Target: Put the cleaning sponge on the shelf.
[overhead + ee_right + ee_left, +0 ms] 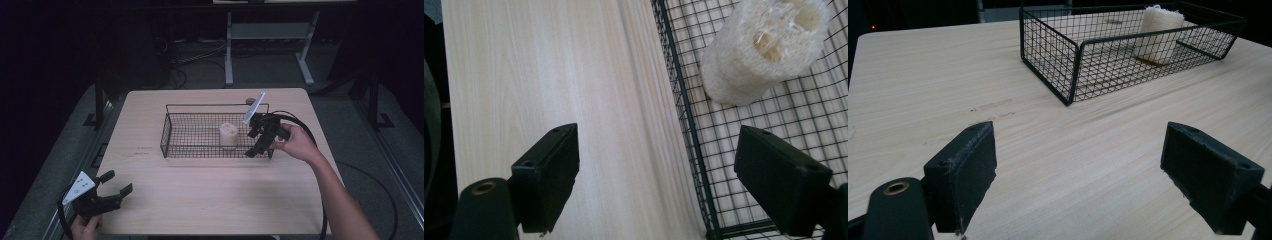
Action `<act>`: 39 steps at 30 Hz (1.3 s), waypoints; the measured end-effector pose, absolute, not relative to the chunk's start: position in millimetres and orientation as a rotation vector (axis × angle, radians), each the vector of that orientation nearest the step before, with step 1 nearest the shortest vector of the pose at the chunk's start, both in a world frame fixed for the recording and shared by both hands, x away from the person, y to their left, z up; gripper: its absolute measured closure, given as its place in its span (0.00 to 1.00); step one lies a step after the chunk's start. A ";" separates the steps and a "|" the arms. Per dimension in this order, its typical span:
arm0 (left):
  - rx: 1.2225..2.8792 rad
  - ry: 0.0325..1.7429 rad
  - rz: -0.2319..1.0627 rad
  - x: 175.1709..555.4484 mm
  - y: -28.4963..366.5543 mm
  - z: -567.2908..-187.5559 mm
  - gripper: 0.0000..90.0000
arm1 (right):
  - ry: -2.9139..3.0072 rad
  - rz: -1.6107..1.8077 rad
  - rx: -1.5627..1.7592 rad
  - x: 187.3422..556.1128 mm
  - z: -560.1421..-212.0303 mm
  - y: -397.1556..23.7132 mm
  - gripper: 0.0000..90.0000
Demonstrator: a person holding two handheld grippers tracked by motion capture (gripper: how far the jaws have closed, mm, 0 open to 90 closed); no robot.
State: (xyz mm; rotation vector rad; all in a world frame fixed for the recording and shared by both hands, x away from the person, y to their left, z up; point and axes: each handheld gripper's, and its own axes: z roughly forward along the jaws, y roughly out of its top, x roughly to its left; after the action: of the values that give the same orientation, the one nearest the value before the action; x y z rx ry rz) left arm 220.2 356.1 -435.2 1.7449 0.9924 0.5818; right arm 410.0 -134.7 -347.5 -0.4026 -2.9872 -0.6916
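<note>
A black wire basket (190,136) stands on the middle of the wooden table, and a pale loofah piece (228,135) sits upright inside it, right of centre. My right gripper (257,150) hovers at the basket's front right corner, open. In the right gripper view, its jaws (656,180) straddle the basket wall (684,115), one over bare table and one over the mesh floor, with the loofah (759,50) just ahead. My left gripper (118,182) rests open near the table's front left corner. It faces the basket (1073,55) and loofah (1159,32) from a distance.
The wooden table (210,195) has bare room in front of and left of the basket. A faint dark mark (993,105) lies on the wood left of the basket. A metal frame (265,40) stands on the floor beyond the table.
</note>
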 end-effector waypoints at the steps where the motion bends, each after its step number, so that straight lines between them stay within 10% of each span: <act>1: 1.744 0.992 0.582 220.1 355.9 -435.2 0.15 | -2.983 -0.690 -0.405 409.2 -348.1 -135.4 0.20; 39: 1.748 0.990 0.580 219.9 354.9 -435.4 0.16 | -2.980 -0.671 -0.391 369.2 -375.2 -158.4 0.19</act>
State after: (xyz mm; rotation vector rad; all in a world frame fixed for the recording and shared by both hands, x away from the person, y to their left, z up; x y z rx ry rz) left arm 219.9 354.9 -435.4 1.7481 0.9896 0.5802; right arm 369.2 -158.4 -375.2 -0.3907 -2.9805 -0.6711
